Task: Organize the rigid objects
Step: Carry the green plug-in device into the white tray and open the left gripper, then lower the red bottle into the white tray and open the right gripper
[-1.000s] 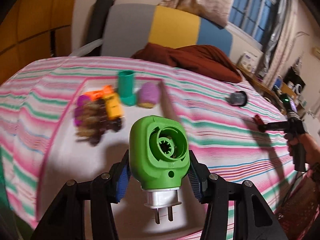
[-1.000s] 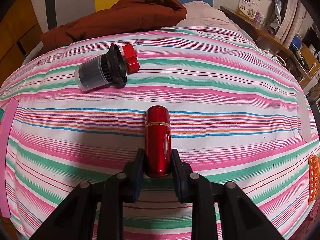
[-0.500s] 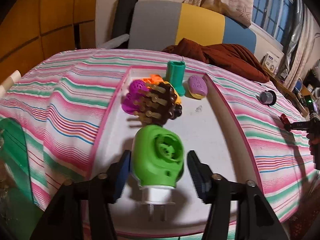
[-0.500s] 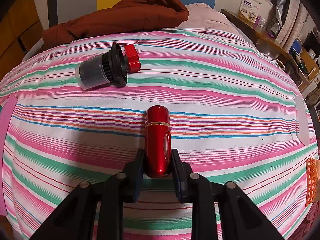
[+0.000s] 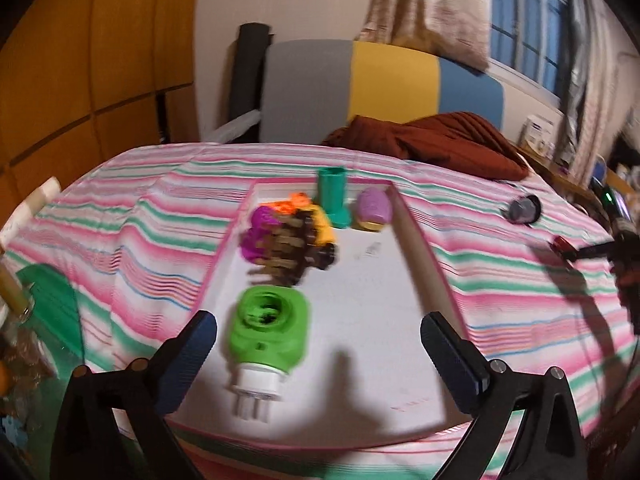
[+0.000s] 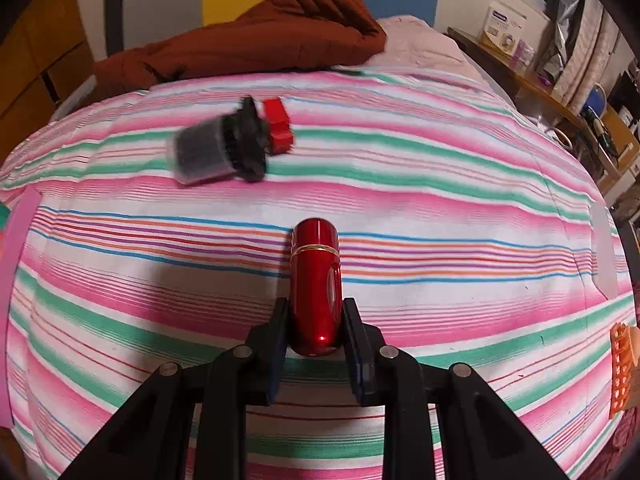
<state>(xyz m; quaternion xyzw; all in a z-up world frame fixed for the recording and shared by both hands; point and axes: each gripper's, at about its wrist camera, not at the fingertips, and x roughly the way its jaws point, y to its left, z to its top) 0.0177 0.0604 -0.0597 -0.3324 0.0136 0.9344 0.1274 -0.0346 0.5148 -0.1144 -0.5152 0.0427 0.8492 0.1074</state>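
Left gripper (image 5: pixel 318 330) spread wide, empty; green plug-in device (image 5: pixel 269 326) lies on white tray (image 5: pixel 372 280), seemingly touching neither finger. Right gripper (image 6: pixel 314 320) clamps red cylinder (image 6: pixel 316 280) above striped bedspread (image 6: pixel 440 200).

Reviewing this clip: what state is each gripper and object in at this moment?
left gripper: open, holding nothing
green plug-in device: lying on the white tray
teal cup: upright on tray
right gripper: shut on the red tube
red tube: gripped near its base
black brush: lying on its side on the striped sheet
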